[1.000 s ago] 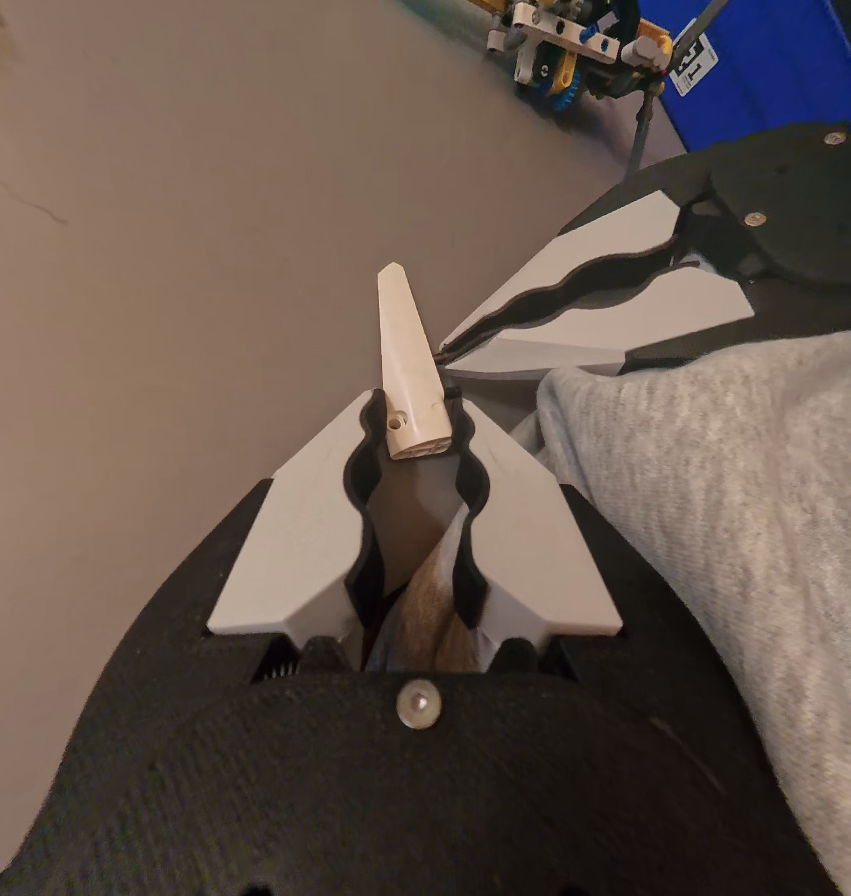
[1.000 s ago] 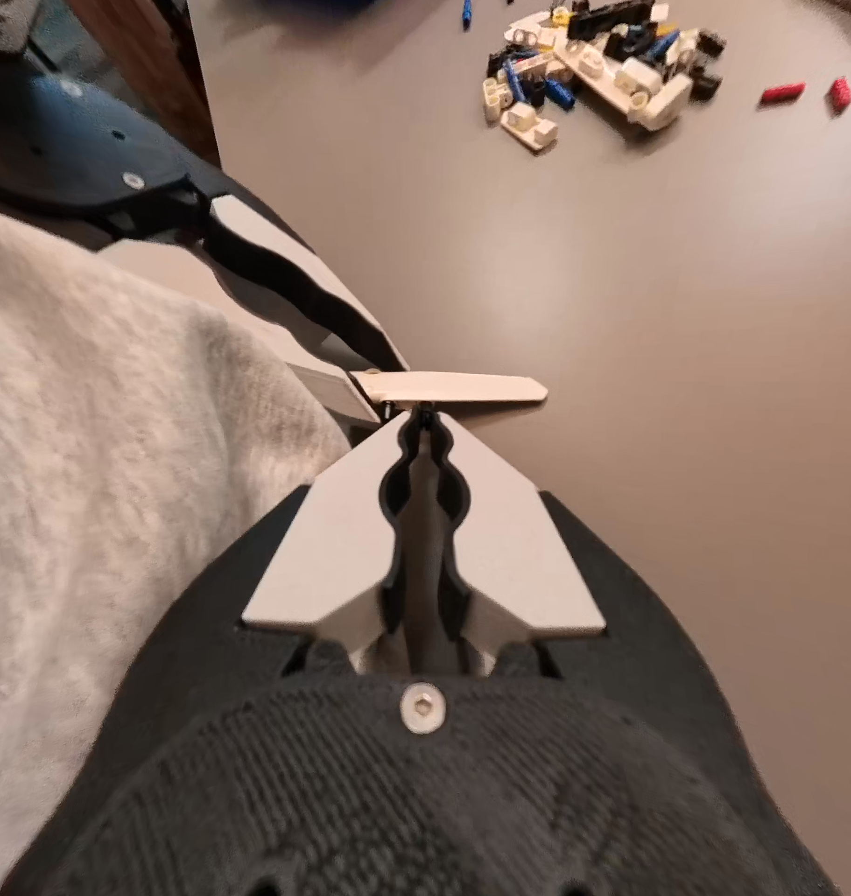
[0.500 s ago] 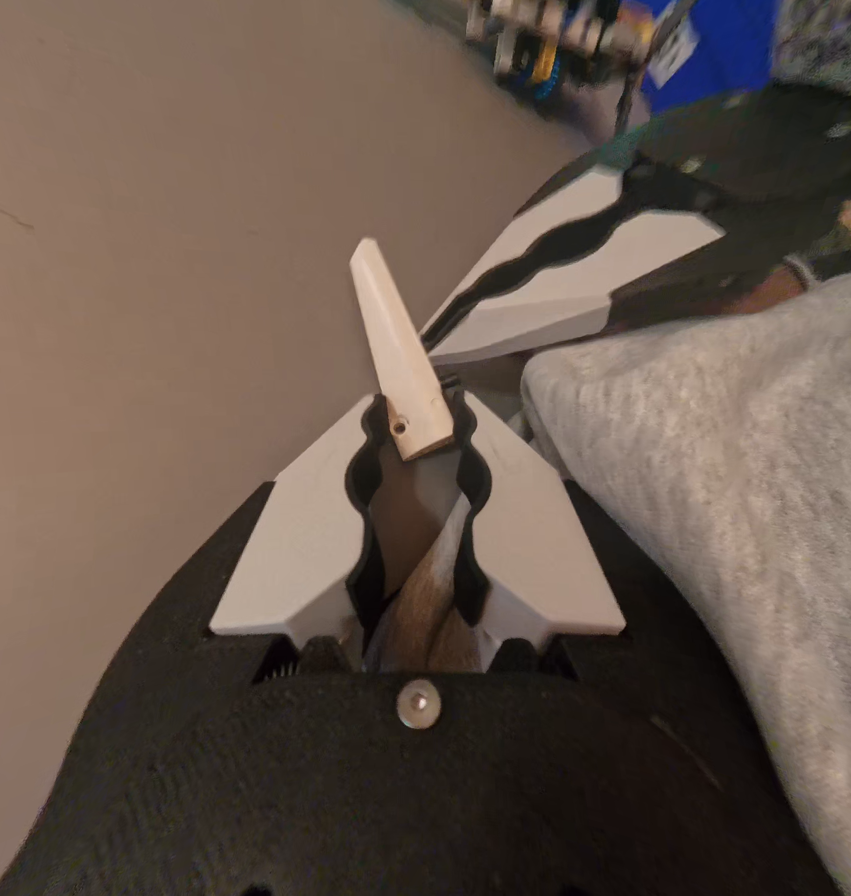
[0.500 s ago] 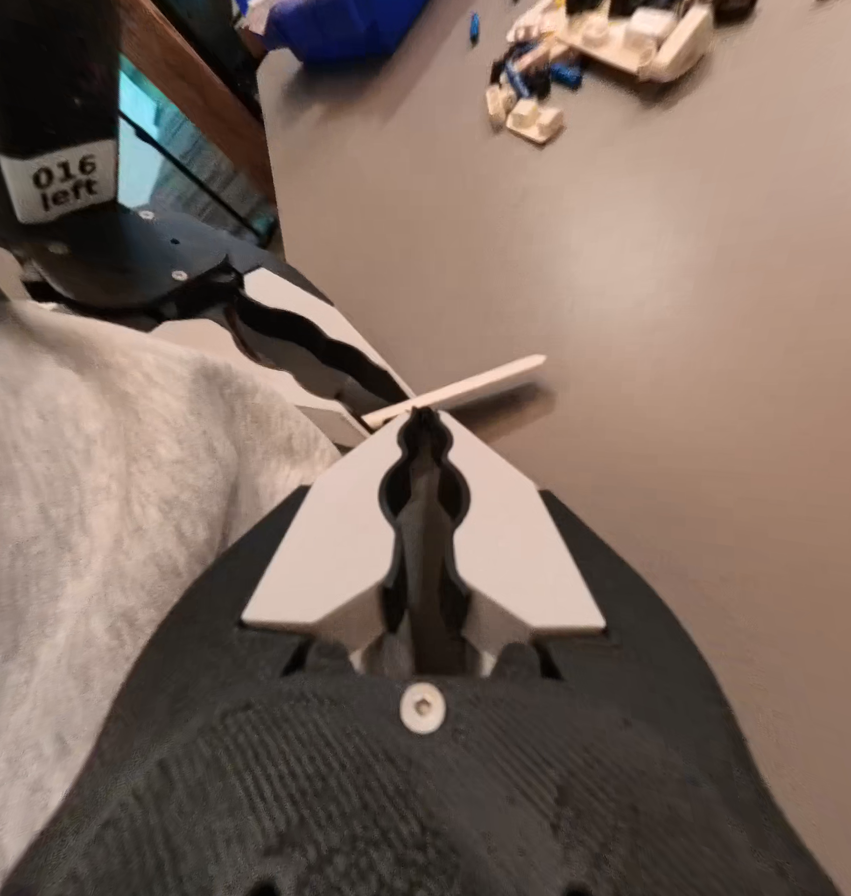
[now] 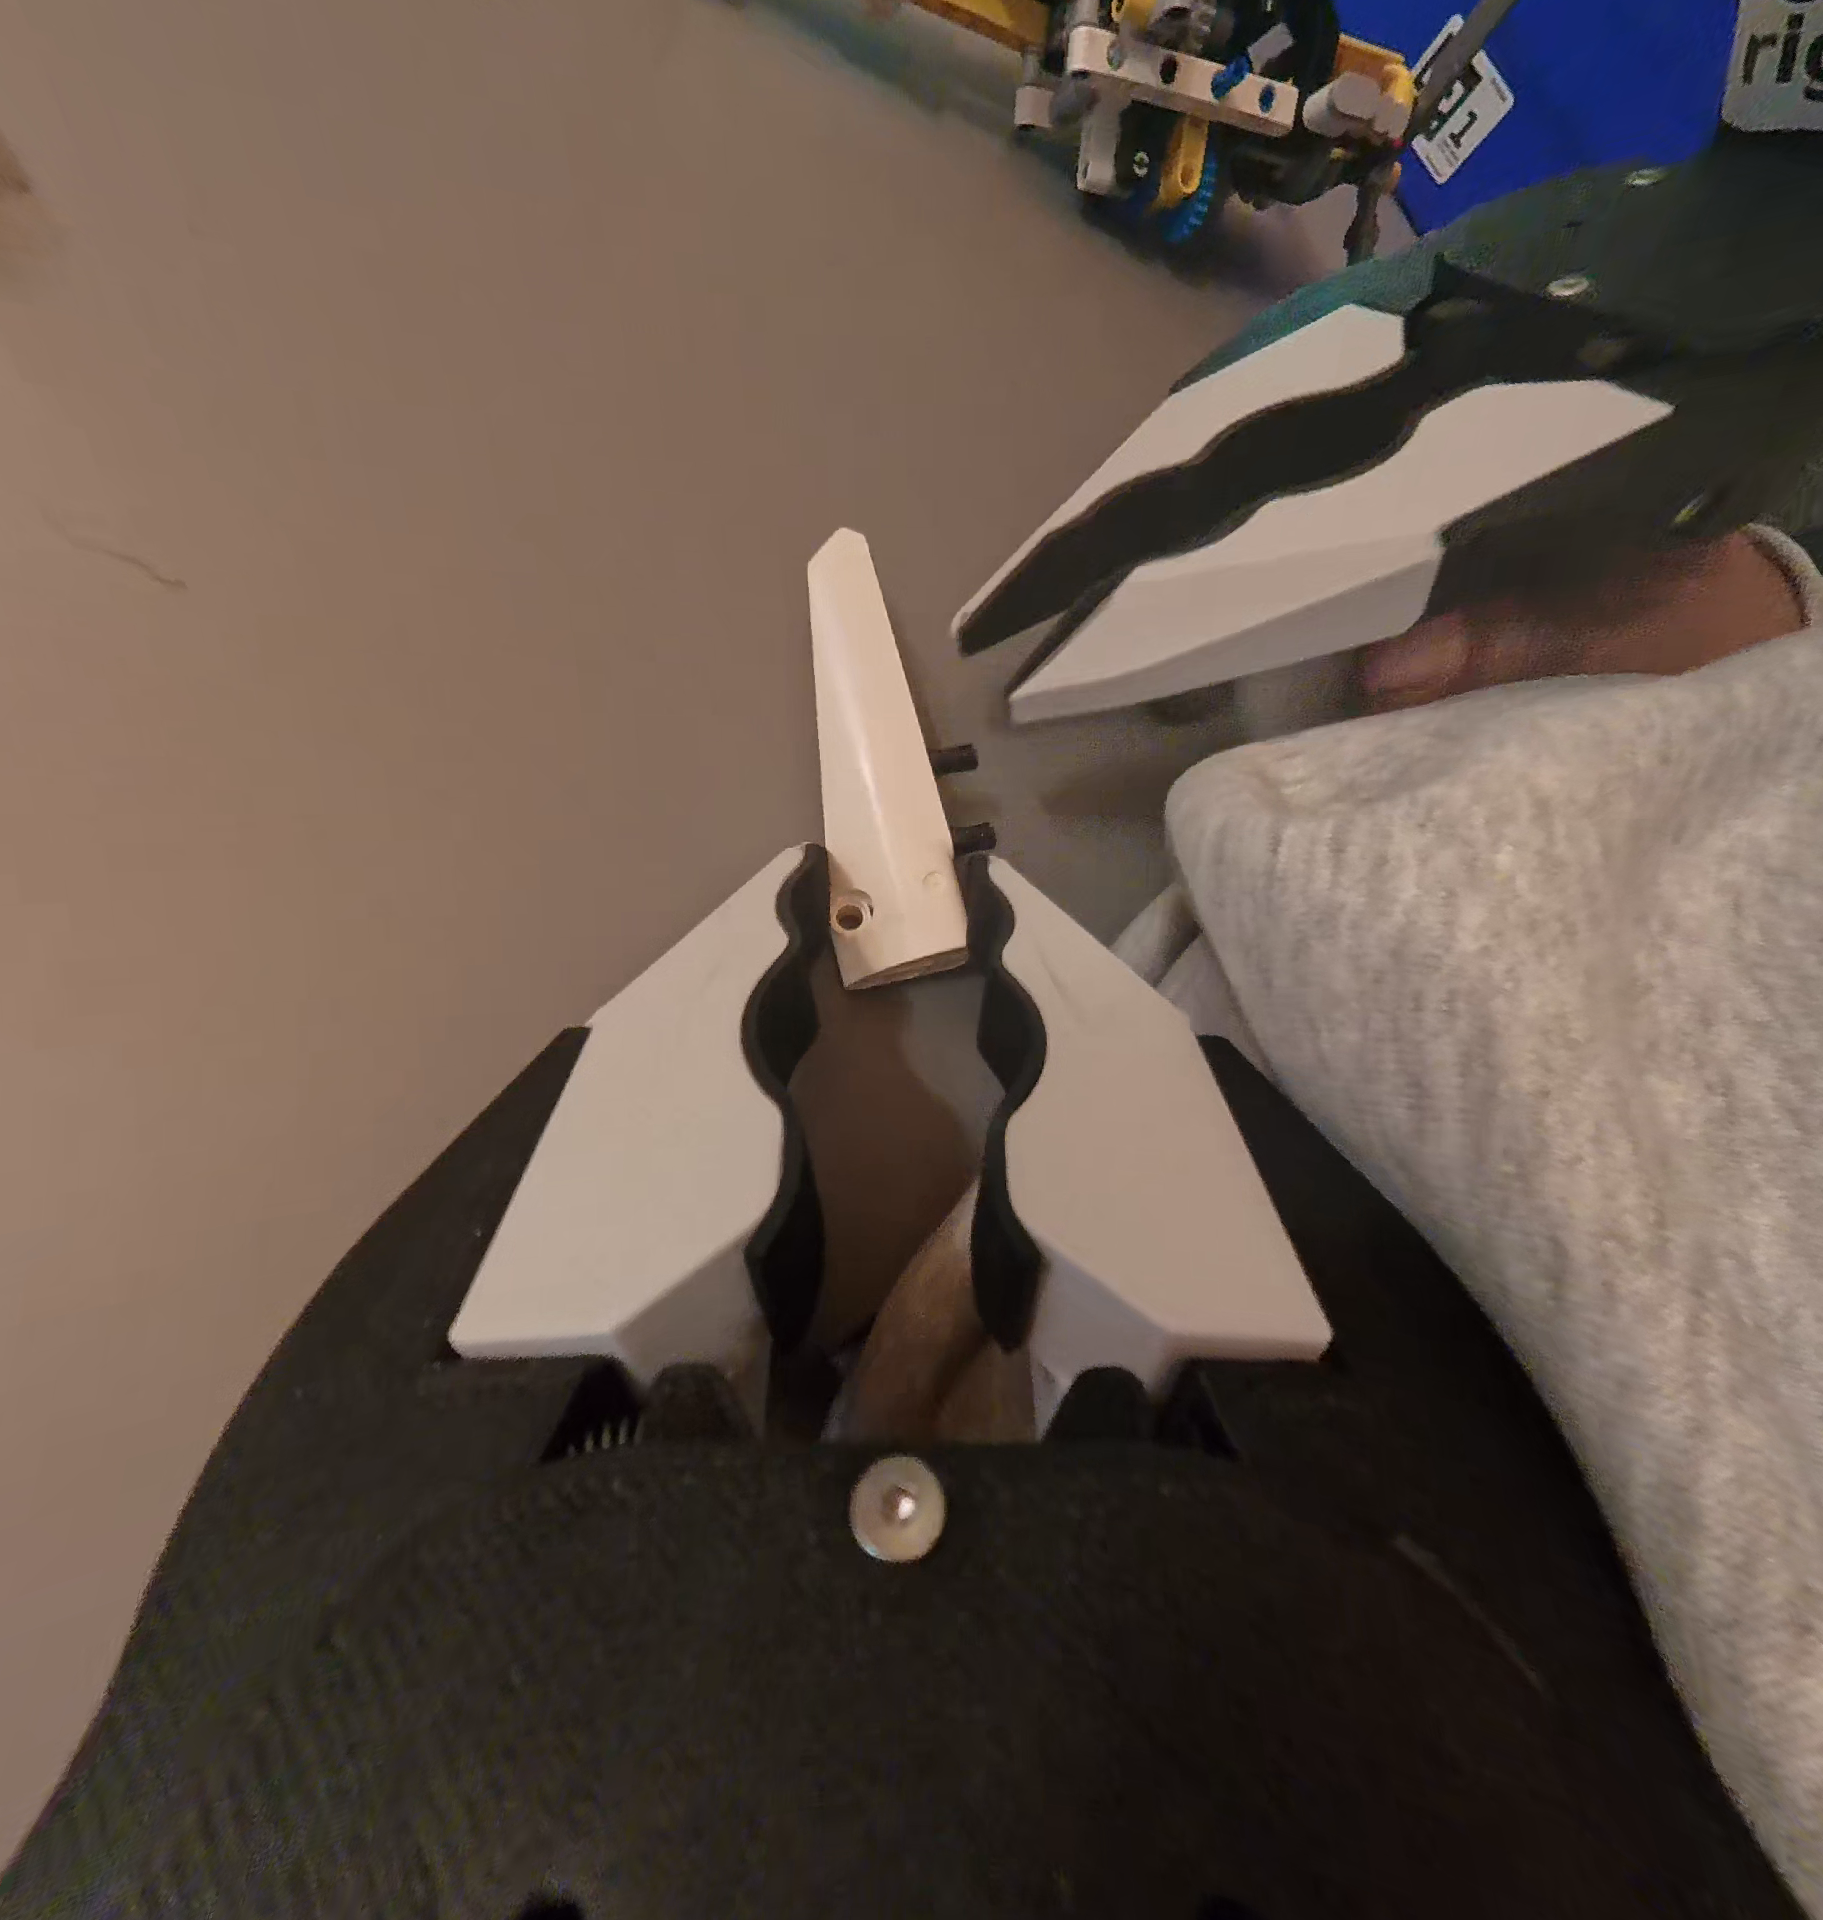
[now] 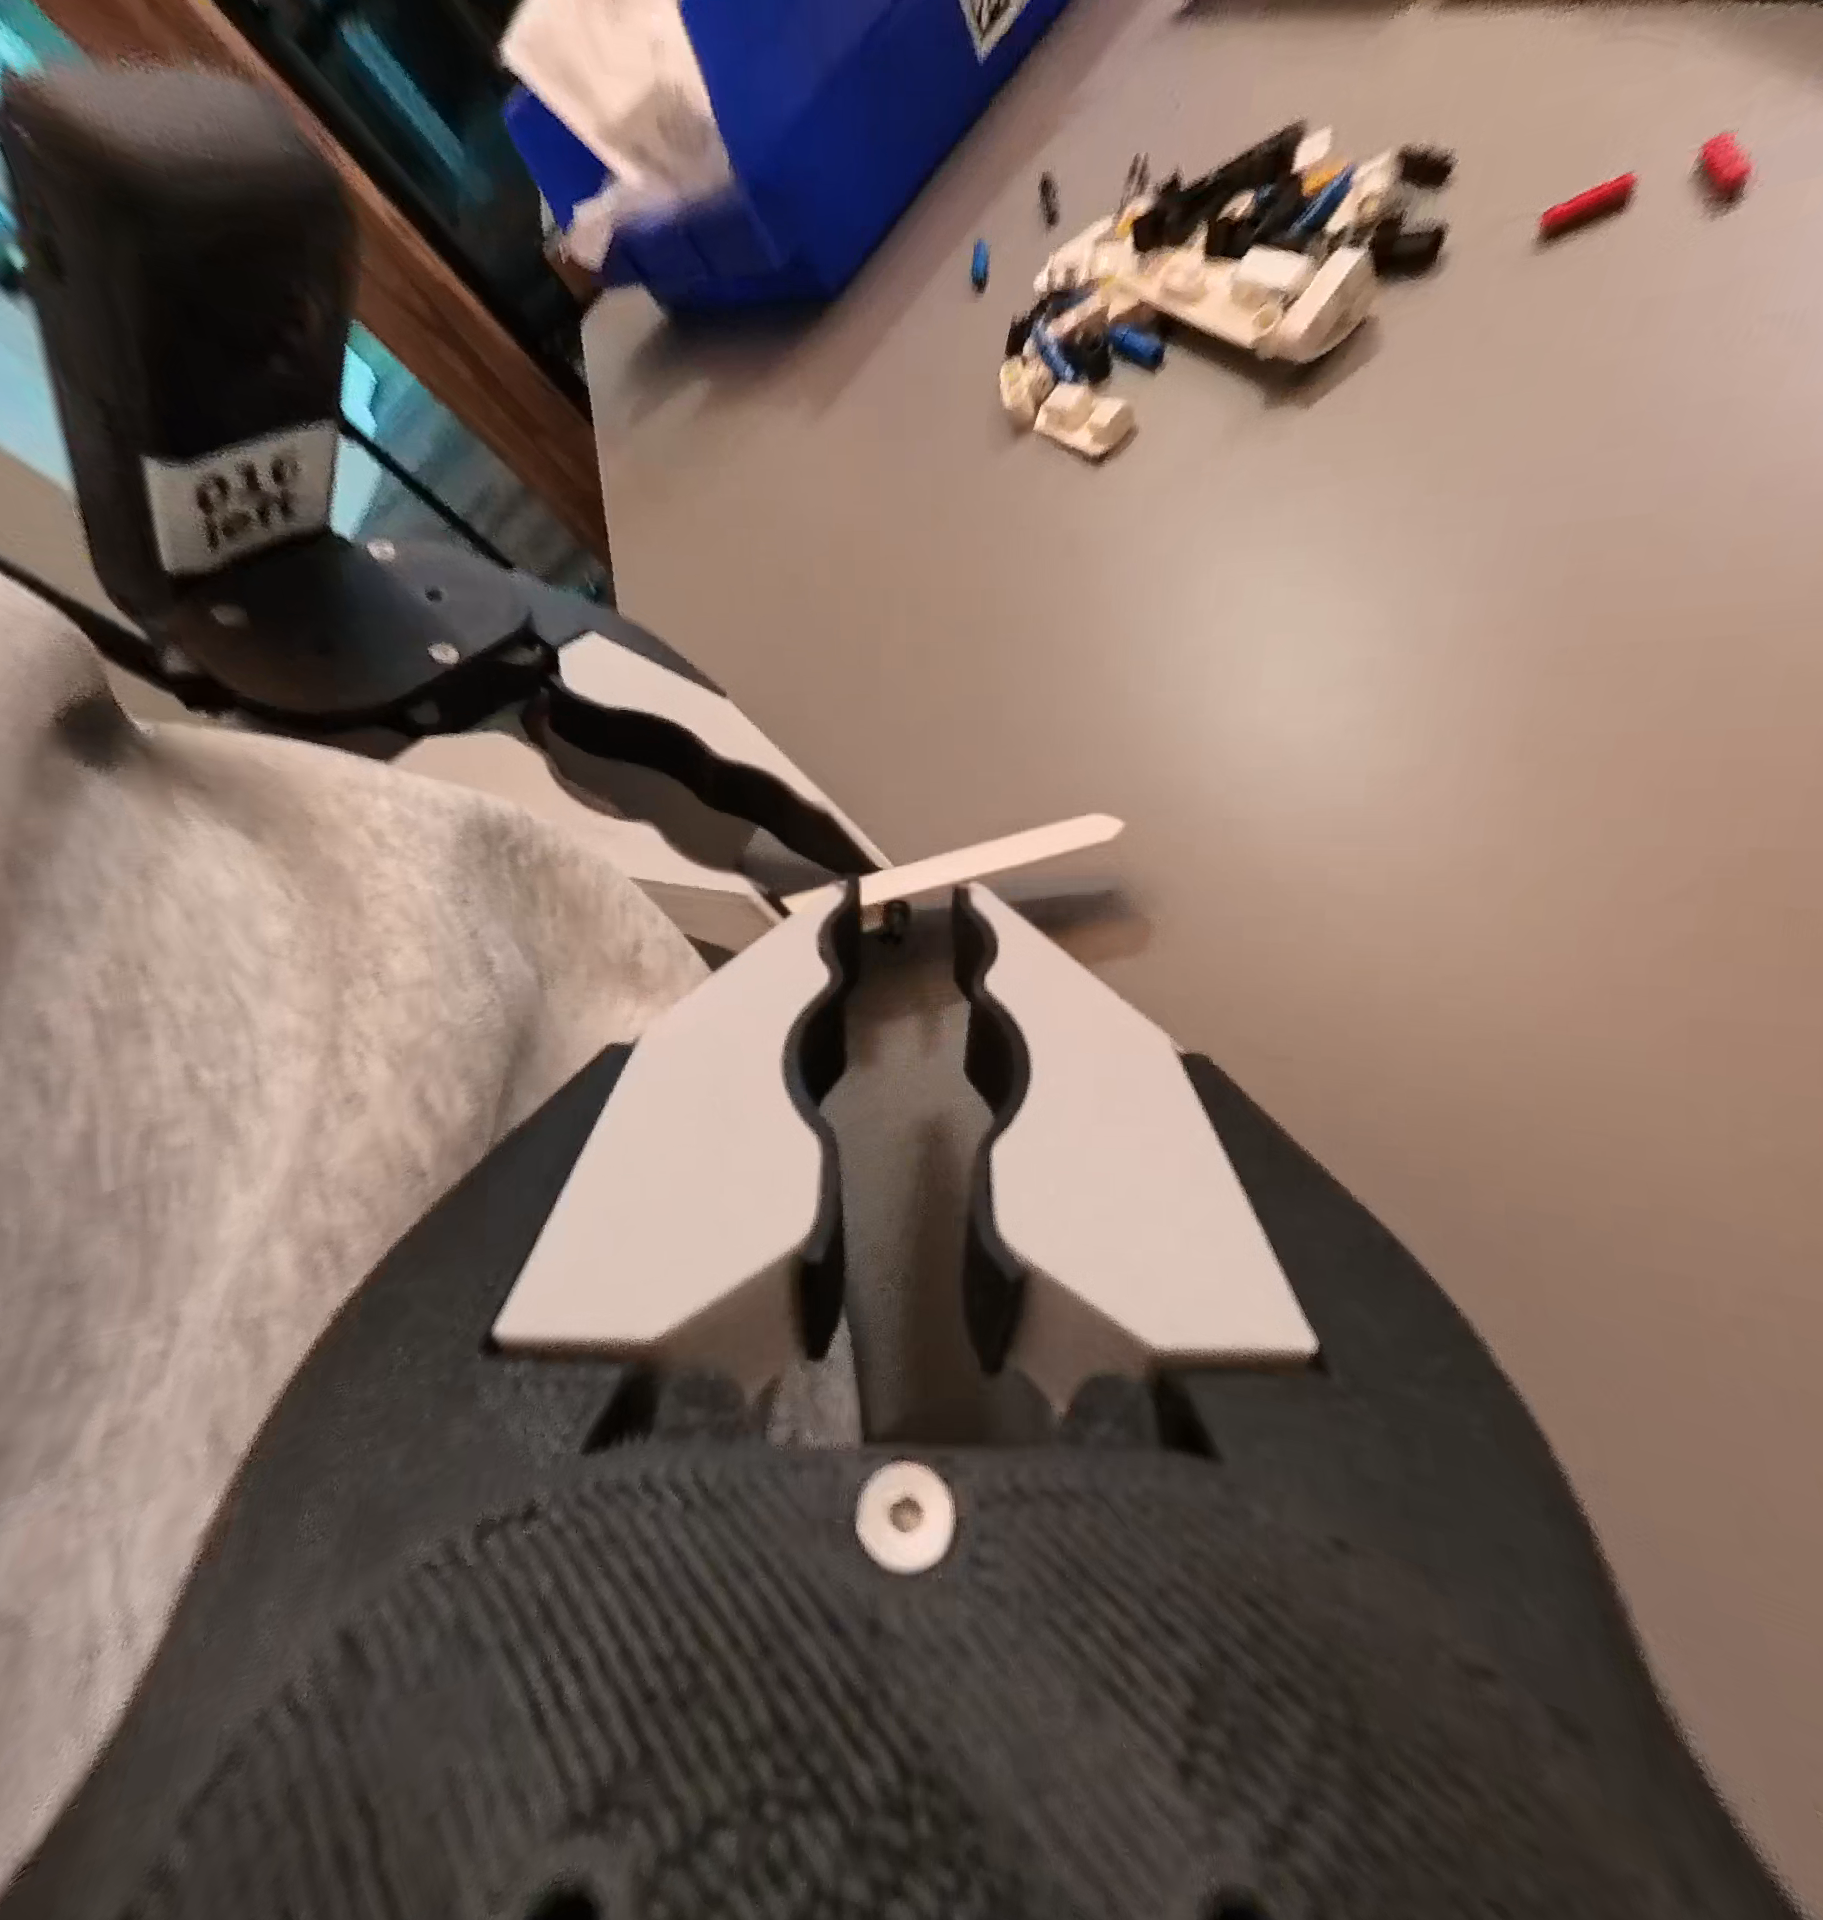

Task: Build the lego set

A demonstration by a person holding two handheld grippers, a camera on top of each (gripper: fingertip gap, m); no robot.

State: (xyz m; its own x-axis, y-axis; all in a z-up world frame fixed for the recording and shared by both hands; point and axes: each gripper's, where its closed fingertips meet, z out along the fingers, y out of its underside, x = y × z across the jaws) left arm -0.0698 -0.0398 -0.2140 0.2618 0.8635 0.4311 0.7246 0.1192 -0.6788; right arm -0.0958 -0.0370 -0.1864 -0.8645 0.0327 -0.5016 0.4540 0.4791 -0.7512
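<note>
A: What does the left gripper [image 5: 891, 883] have?

B: A white tapered lego panel [image 5: 871, 748], pinched at its wide end between the jaws. The narrow end points away over the grey table [image 5: 367, 520]. Two black pins [image 5: 964, 795] stick out of its right side.

A: And the right gripper [image 6: 902, 914]?

B: Its jaws stand parted with nothing between them. In the right wrist view the tips sit just beside the panel [image 6: 990, 857], which crosses in front of them edge-on; one black pin [image 6: 894, 920] shows at the gap. From the left wrist view the right gripper [image 5: 990, 649] is apart from the panel, off to its right.

A: Anything crowding them?

B: A grey knitted sleeve [image 5: 1561, 1039] fills the right of the left wrist view and presses close to both grippers; part of a hand [image 5: 1572, 623] shows under the right one. In the right wrist view the same sleeve [image 6: 211, 1039] covers the left side, and the left gripper [image 6: 845, 862] comes in over it.

A: The rest of the set?

B: A partly built model [image 5: 1219, 114] with white beams, yellow parts and a blue gear stands at the far edge, next to a blue bin [image 5: 1613, 94]. The right wrist view is blurred, but it shows a heap of loose white, black and blue pieces [image 6: 1219, 281] well apart, with two red pieces [image 6: 1587, 203] beyond and the blue bin [image 6: 782, 135] at the table's far corner.
</note>
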